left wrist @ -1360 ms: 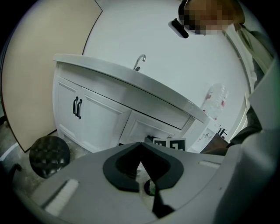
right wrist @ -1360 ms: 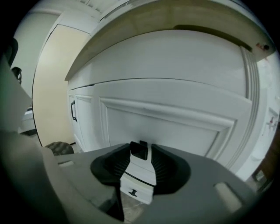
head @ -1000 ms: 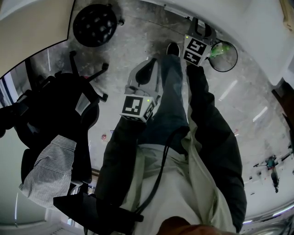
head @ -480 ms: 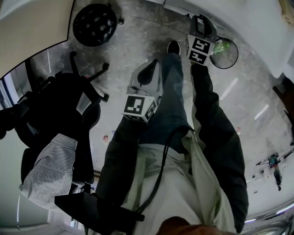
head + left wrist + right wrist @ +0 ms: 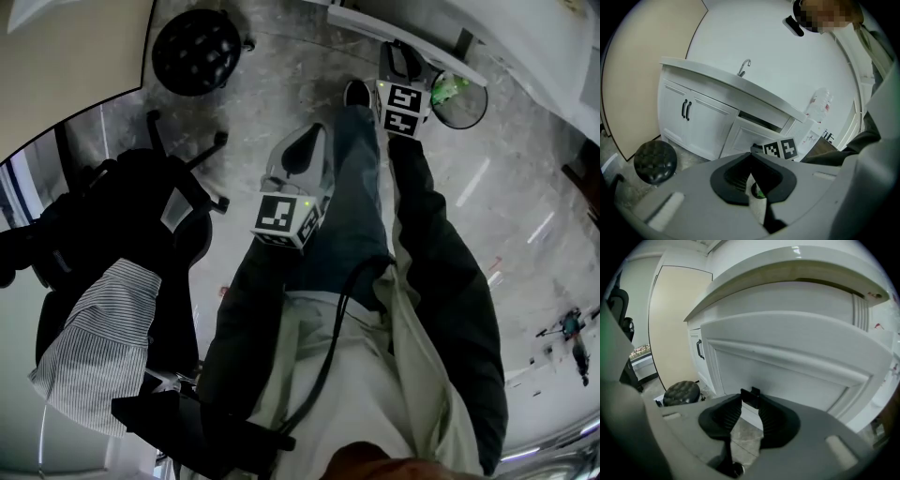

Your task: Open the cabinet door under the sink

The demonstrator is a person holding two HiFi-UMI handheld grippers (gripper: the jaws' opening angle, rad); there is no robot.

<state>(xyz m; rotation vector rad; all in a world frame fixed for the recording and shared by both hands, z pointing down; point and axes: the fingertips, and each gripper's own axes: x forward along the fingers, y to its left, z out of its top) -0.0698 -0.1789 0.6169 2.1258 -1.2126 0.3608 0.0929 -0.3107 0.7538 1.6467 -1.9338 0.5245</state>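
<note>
While the left gripper (image 5: 751,158) hangs back beside the person's leg (image 5: 354,211) with its jaws pressed together on nothing, the right gripper (image 5: 750,399) reaches ahead, its jaws having just been closing, their tips now pinching the black handle (image 5: 752,392) of the white cabinet door (image 5: 797,376). That door leans slightly ajar beneath the sink counter (image 5: 787,273), and a dark round stool (image 5: 682,392) sits on the floor farther left.

We see only a dark stub of the handle (image 5: 751,393) — the jaws of the right gripper (image 5: 750,400), which have just been closing on it, hide the rest. A green speck (image 5: 761,191) behind the left gripper (image 5: 751,154) is too small to name.
</note>
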